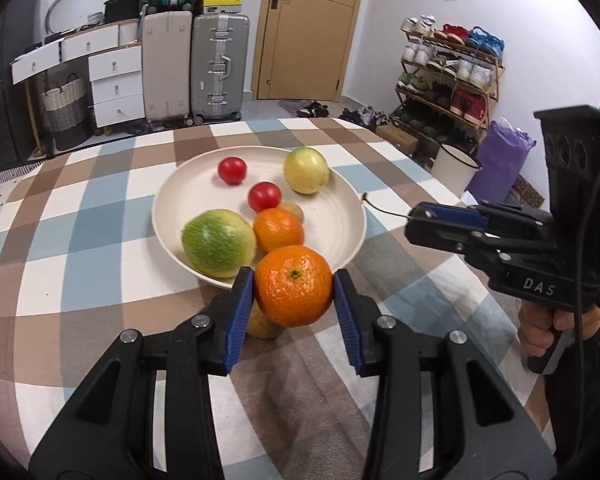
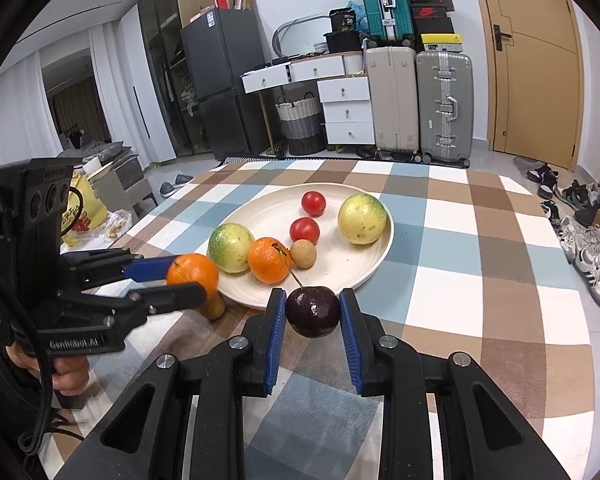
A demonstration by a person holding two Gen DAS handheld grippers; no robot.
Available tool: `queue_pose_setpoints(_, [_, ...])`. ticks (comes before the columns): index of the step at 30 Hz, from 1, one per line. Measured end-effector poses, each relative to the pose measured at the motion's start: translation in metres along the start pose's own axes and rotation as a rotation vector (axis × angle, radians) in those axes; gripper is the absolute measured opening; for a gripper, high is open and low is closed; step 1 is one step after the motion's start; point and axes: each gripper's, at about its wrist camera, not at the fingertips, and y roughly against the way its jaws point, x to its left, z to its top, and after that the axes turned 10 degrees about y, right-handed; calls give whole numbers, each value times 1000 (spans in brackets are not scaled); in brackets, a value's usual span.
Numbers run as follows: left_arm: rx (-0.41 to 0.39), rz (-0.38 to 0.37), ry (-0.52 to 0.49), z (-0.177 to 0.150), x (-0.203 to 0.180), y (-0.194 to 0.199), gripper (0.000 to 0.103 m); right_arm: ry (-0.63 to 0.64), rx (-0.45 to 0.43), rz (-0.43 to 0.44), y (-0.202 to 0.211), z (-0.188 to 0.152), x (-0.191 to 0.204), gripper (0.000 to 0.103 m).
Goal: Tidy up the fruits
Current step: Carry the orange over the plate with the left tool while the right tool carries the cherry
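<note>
I have a fruit in each tool and I judge I'm at the carry-and-drop step: both pieces need to go into the cream plate [image 1: 340, 216] with the rest. My left gripper [image 1: 293, 286] is clamped on a mandarin [image 1: 294, 285], its blue pads pressing either side, held clear of the checked tablecloth [image 1: 80, 216] just short of the plate's near rim; a small yellowish fruit [image 1: 262, 325] sits on the cloth directly beneath it. My right gripper [image 2: 313, 311] is closed nearly all the way on a dark cherry [image 2: 313, 311], stem pointing ahead toward the plate, also just short of the rim. Ahead of both tools the plate already holds another mandarin [image 2: 269, 260], two green-yellow fruits, two cherry tomatoes and a small brown fruit. Next I'd want to bring each tool forward over an open patch of plate, lower, and release gently so nothing rolls.
</note>
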Motion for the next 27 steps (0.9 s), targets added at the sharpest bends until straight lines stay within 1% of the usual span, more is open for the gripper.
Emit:
queue_pose_setpoints(7, [-28,22,23,14,11,10,37,0,-22,9,0,7,4,27])
queue_pose_setpoints(12, [-51,34,25,27,13,15,37,-10,-33,-13,3,18,4,27])
queue_pose_setpoints(14, [-56,34,29,34,14,15,37,-13,-44,-34,5,25,4,27])
queue_pose_setpoints(21, [-72,48,28,52,18,11,37,-33,-41,-42,-1,41,-2,27])
queue_pose_setpoints(27, [-71,52,35,71,23,-6,37,-59,-37,-47,-14,51,-8,27])
